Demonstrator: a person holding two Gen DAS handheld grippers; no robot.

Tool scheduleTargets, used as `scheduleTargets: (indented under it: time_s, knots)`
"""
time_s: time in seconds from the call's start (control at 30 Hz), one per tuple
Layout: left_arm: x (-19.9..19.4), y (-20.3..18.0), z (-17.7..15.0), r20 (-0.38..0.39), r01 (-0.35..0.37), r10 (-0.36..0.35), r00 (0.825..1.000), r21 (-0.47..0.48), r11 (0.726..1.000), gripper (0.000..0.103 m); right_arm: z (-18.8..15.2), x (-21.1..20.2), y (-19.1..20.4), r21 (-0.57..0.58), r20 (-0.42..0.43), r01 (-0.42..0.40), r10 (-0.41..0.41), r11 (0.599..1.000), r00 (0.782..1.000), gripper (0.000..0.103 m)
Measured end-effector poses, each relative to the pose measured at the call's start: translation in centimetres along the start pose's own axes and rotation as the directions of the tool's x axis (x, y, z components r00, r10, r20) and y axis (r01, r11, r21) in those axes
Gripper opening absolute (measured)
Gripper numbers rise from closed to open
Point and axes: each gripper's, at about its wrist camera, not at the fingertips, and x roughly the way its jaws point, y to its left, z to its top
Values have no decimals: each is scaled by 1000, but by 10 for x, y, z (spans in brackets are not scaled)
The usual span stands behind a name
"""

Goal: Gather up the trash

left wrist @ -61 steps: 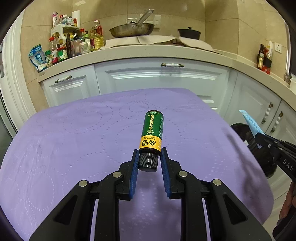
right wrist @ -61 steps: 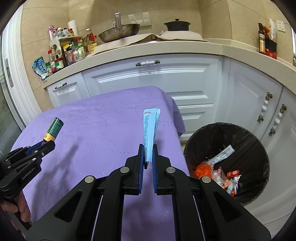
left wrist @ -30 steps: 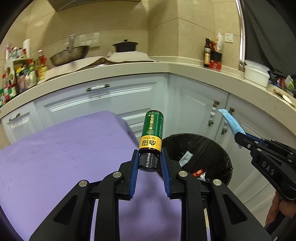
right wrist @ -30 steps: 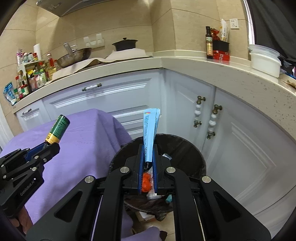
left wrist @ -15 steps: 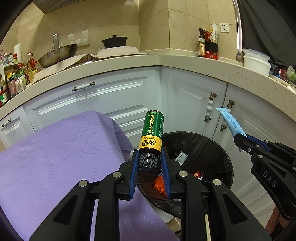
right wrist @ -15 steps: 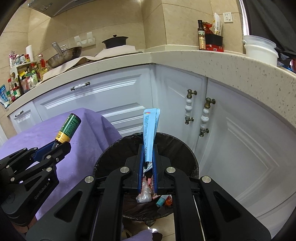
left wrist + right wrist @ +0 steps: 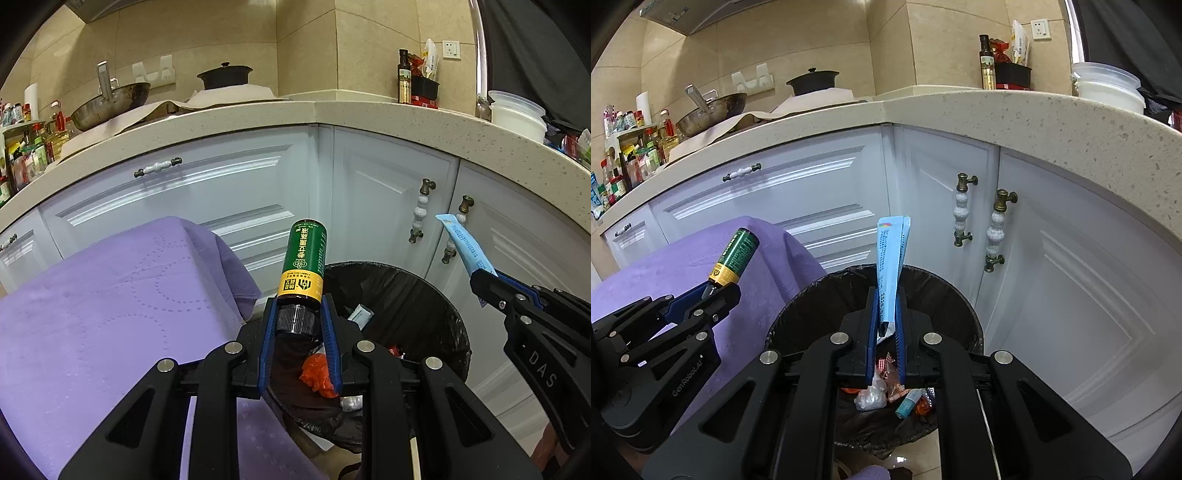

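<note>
Bottle (image 7: 303, 258) in left tongs (image 7: 297, 325), above bin (image 7: 436, 295)

You are working in a home kitchen. A speckled stone bench (image 7: 369, 110) wraps around a corner above white panelled cupboard doors (image 7: 221, 184) with ceramic-and-brass handles (image 7: 995, 229). On it sit a steel wok (image 7: 110, 103), a black lidded pot (image 7: 224, 75), a crowd of oil and sauce bottles (image 7: 631, 155) and a stack of plastic tubs (image 7: 517, 114). Beige tiles (image 7: 942, 44) line the wall, with a power socket (image 7: 451, 50) set in them. A black-lined bin (image 7: 960, 314) stands on the glossy tiled floor.
</note>
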Motion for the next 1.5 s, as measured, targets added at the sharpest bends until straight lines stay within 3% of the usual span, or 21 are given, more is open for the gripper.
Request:
scheduleTargets:
  time_s: [0.3,0.4,0.63,0.73,0.97,1.07,1.5]
  knots:
    - [11,-1,2,-31,3,-3,1000,-6,1000,26,-5,23,-3,19,-27,24,-23,1000,999,23]
    - [11,0,2,-24,-3,2,1000,-12,1000,38,-5,22,-4,29,-21,28,-28,999,999,25]
    - [6,2,4,-12,-1,1,1000,-21,1000,44,-1,13,-3,24,2,35,-35,999,999,28]
    - [0,3,6,4,0,0,1000,-21,1000,45,2,6,-1,24,16,41,-41,999,999,37]
    - [-23,9,8,39,-1,2,999,-23,1000,52,6,-15,5,26,41,48,-49,999,998,40]
    - [-33,13,7,49,-5,6,999,-18,1000,54,5,-26,9,30,52,52,-54,998,997,48]
    - [-90,40,-3,122,-29,32,992,-30,999,67,0,-74,39,8,90,27,-28,1000,996,51]
